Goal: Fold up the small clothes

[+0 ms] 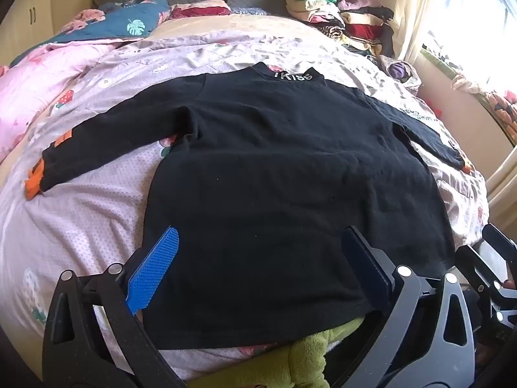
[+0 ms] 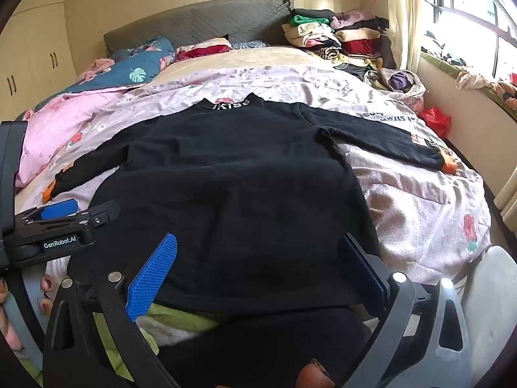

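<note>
A small black long-sleeved top [image 1: 274, 168] lies flat on the bed, collar lettered "Kiss" at the far end, both sleeves spread out, orange cuffs [image 1: 34, 177] at the sleeve ends. It also shows in the right wrist view [image 2: 232, 174]. My left gripper [image 1: 258, 268] is open, its blue fingers [image 1: 153, 271] over the hem's left part. My right gripper [image 2: 258, 271] is open over the hem's right part, nothing between its fingers [image 2: 152, 274]. The left gripper's body [image 2: 61, 226] shows at the left of the right wrist view.
The bed has a pink patterned sheet [image 1: 80, 213] and a pink and teal quilt [image 1: 97, 32] at far left. Piles of folded clothes [image 2: 339, 38] stand at the headboard's right. A green cloth [image 1: 310, 355] lies under the hem. A window [image 2: 468, 16] is at right.
</note>
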`<state>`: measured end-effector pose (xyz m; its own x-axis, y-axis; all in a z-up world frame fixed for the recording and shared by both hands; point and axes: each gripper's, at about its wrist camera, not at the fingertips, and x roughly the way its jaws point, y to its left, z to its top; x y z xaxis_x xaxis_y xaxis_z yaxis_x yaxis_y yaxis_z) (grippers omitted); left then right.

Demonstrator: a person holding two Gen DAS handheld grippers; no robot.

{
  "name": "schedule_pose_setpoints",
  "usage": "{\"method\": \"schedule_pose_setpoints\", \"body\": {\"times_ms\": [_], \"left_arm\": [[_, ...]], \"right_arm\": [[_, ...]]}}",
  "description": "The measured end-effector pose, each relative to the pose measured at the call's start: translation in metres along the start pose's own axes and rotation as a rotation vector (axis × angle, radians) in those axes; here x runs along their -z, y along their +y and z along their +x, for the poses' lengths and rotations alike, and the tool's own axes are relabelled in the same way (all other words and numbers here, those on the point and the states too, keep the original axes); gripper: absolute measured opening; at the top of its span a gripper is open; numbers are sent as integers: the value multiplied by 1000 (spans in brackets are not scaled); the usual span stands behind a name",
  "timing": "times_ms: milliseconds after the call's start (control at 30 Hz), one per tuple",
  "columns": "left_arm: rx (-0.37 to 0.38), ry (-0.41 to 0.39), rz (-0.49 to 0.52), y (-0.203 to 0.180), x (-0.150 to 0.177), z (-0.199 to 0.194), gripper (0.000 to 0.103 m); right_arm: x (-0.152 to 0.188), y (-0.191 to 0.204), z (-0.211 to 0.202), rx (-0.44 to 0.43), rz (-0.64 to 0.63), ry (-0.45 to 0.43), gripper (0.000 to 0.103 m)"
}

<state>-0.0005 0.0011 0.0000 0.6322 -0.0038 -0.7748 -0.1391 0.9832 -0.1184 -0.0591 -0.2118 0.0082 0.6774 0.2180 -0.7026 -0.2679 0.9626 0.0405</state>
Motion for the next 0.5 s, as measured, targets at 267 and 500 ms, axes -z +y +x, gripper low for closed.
{"method": "schedule_pose_setpoints", "body": {"times_ms": [267, 500], "left_arm": [[-2, 3, 8, -4, 0, 2, 95], [-1, 0, 6, -6, 0, -1, 95]], "right_arm": [[0, 4, -3, 20, -4, 2, 99], [1, 6, -6, 3, -4, -20, 99]]}}
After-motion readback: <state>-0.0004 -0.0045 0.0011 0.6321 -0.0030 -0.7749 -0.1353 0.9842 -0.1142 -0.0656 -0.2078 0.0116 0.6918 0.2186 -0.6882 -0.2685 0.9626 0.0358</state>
